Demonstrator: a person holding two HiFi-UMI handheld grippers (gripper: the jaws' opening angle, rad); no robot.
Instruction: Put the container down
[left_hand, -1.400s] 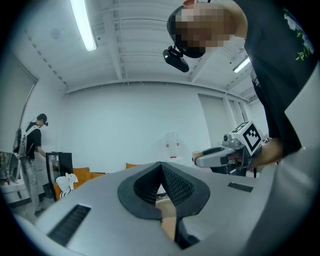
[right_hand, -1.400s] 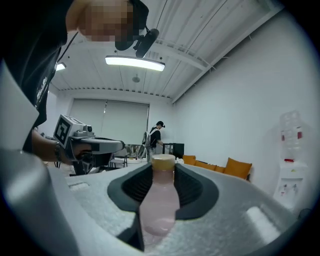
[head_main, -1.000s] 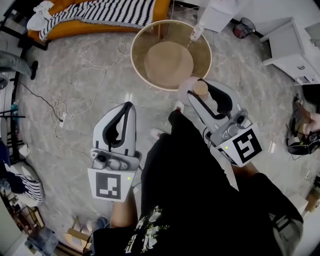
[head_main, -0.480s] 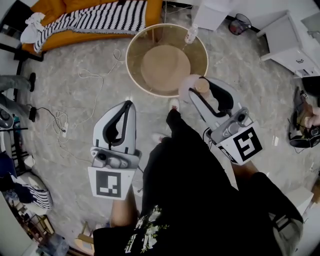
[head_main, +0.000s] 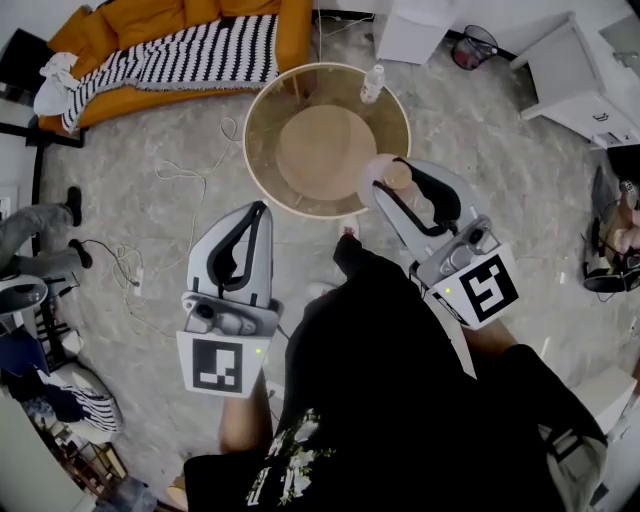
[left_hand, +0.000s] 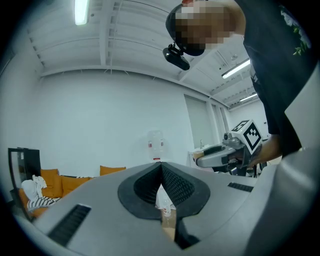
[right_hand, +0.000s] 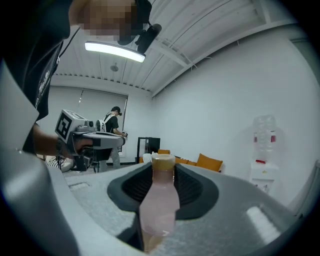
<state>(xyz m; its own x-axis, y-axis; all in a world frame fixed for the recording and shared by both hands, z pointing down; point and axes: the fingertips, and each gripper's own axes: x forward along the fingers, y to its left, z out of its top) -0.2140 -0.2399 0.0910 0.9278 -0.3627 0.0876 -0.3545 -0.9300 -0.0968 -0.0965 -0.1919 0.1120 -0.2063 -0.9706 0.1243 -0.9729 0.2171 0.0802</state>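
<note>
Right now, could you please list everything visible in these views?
pink container: one, pink with tan cap, held by the right hand-held gripper
round table: one, wood rim, ahead on the floor
clear bottle: one, transparent, on the table's far edge
sofa: one, orange, far left
striped blanket: one, black and white, on the sofa
water dispenser: one, white, against the wall
white desk: one, white, far right
left hand-held gripper: one, grey, shut, empty
right hand-held gripper: one, grey, shut on the pink container
</note>
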